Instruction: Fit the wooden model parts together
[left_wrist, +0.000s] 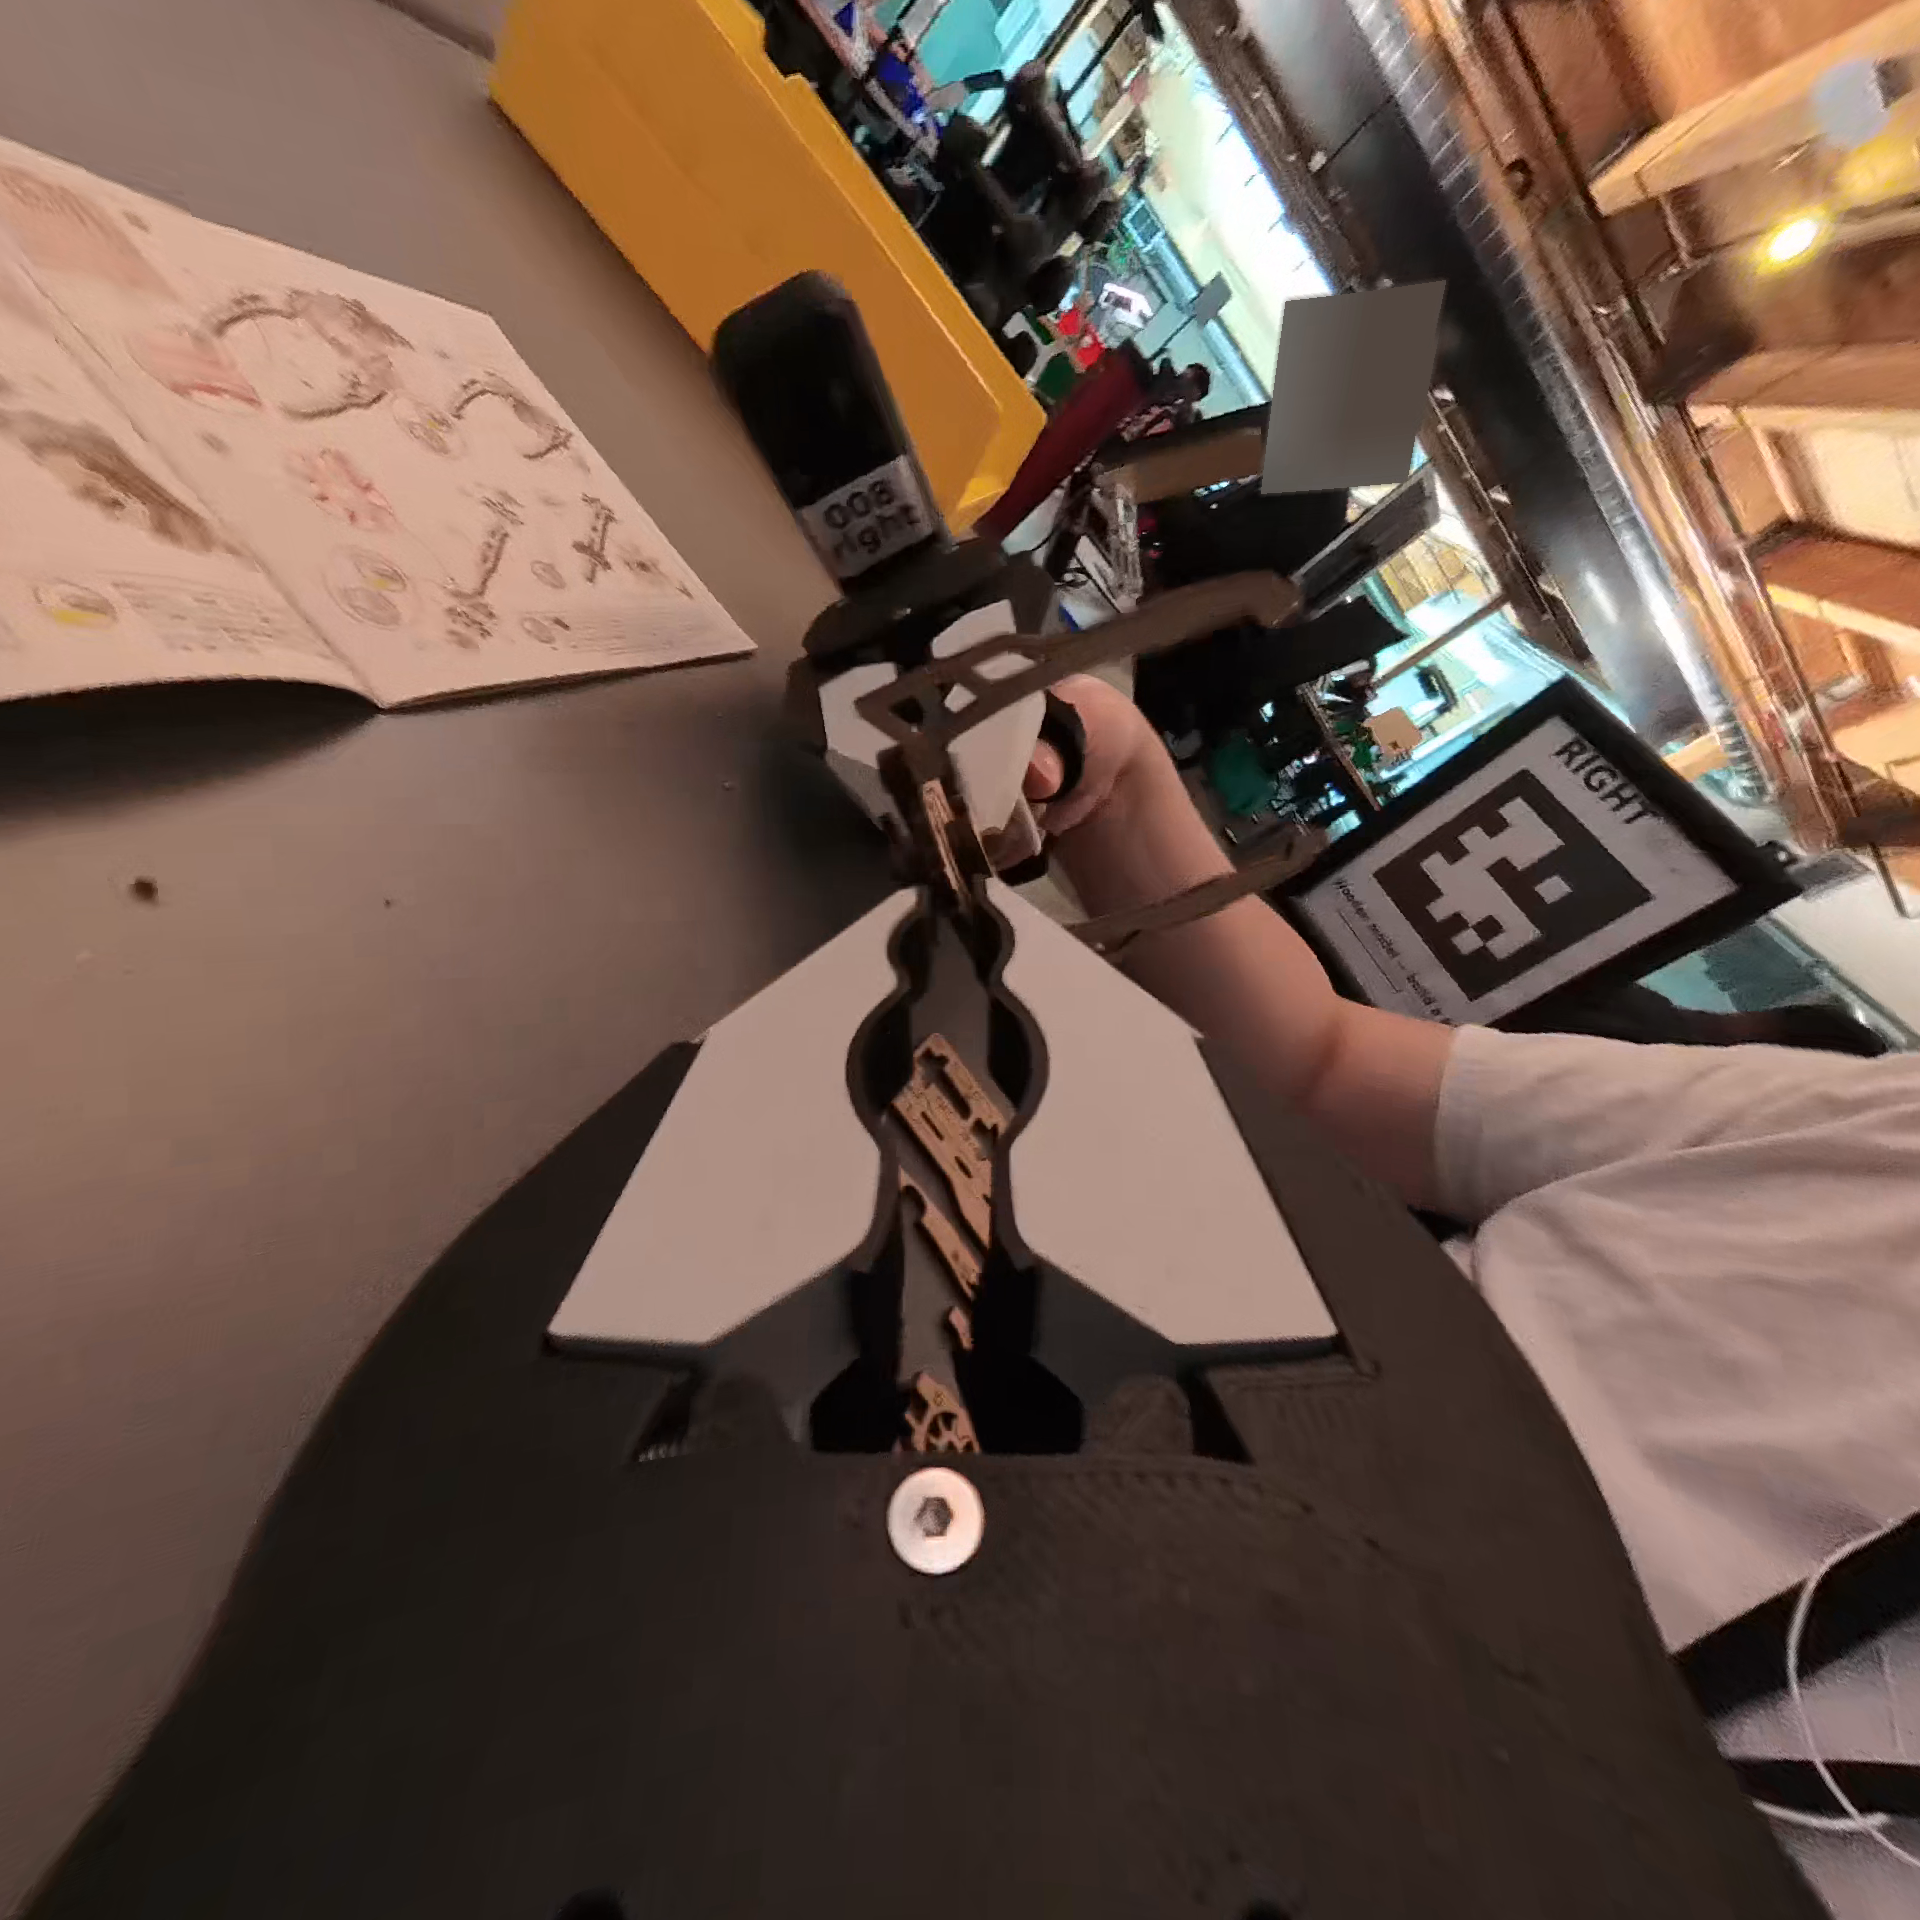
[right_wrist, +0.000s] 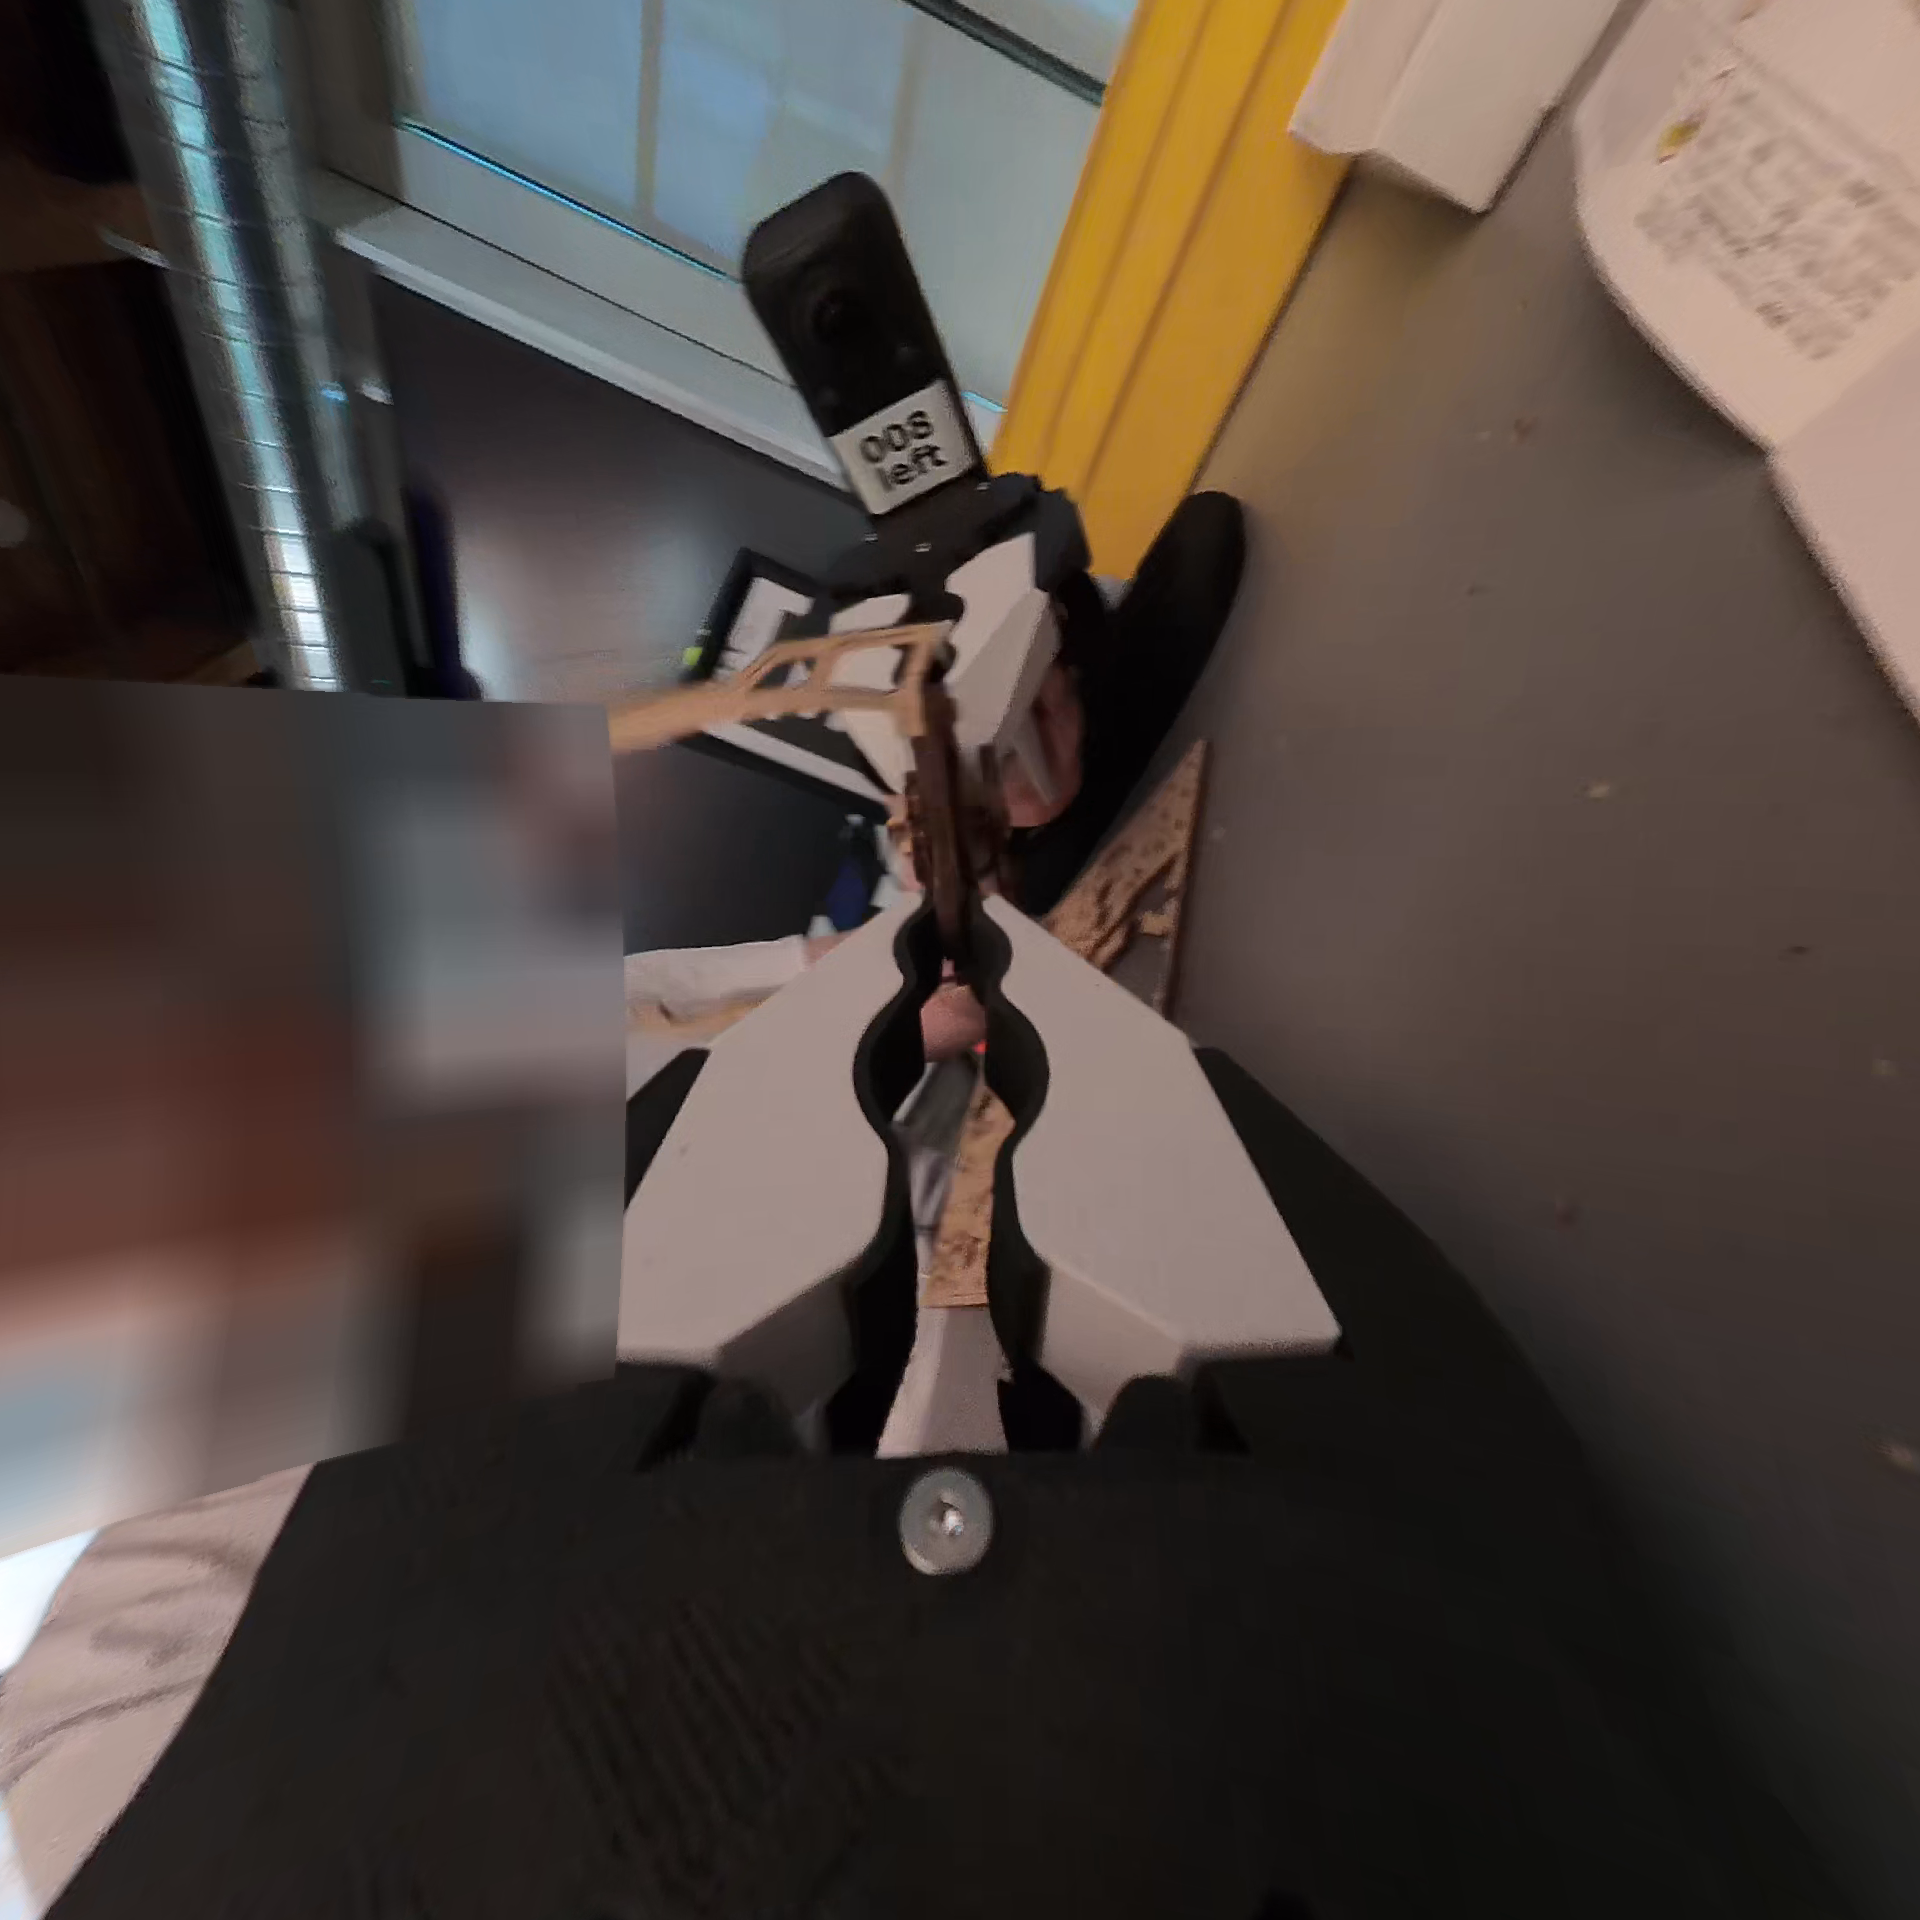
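Both my hand-held grippers face each other tip to tip above the grey counter. My left hand-held gripper and right hand-held gripper are each clamped on the same wooden model part, held in the air between them. Open instruction booklet lies off to the side.

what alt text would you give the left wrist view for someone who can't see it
The left claw, shut on a flat wooden model part, meets the right claw head-on above a grey table, with a thin wooden frame piece at the right claw. An open instruction booklet lies to the left, a yellow bin behind.
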